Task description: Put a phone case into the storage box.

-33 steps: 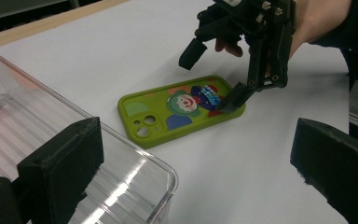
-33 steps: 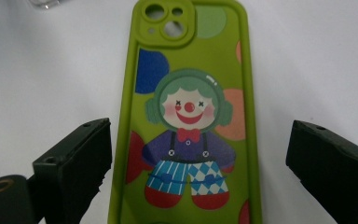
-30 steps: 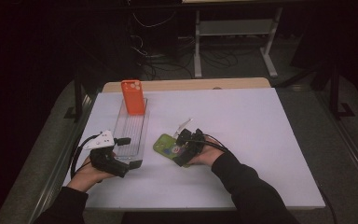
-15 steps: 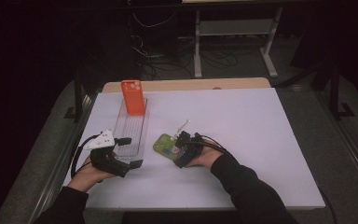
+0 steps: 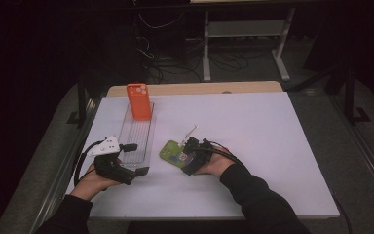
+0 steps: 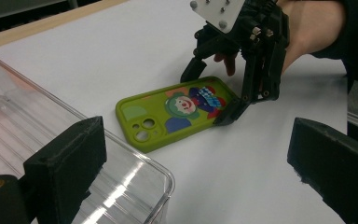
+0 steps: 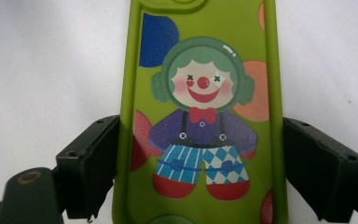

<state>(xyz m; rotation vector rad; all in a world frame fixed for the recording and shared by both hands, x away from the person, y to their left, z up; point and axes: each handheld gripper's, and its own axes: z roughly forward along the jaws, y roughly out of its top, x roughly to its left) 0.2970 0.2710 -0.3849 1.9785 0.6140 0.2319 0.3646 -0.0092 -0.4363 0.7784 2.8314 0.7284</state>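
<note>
While the green case [image 5: 173, 152] lies flat on the white table [image 5: 253, 146], just right of the clear tray [image 5: 137, 139], the right gripper [image 5: 189, 157] straddles its near end — jaws on either side of the case, the left one touching its edge, the right with a slim gap, not yet clamped. The left gripper [image 5: 132, 161] sits open at the tray's near corner, holding nothing — an orange case [image 5: 139, 101] stands at the tray's far end

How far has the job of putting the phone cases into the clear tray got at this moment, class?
Done: the orange case already stands at the far end of the clear tray. In hand: the right gripper straddles the green clown case, which lies flat on the table; whether its jaws grip yet is unclear. The left gripper is open at the tray's near end. Left: lifting and placing the green case.
</note>
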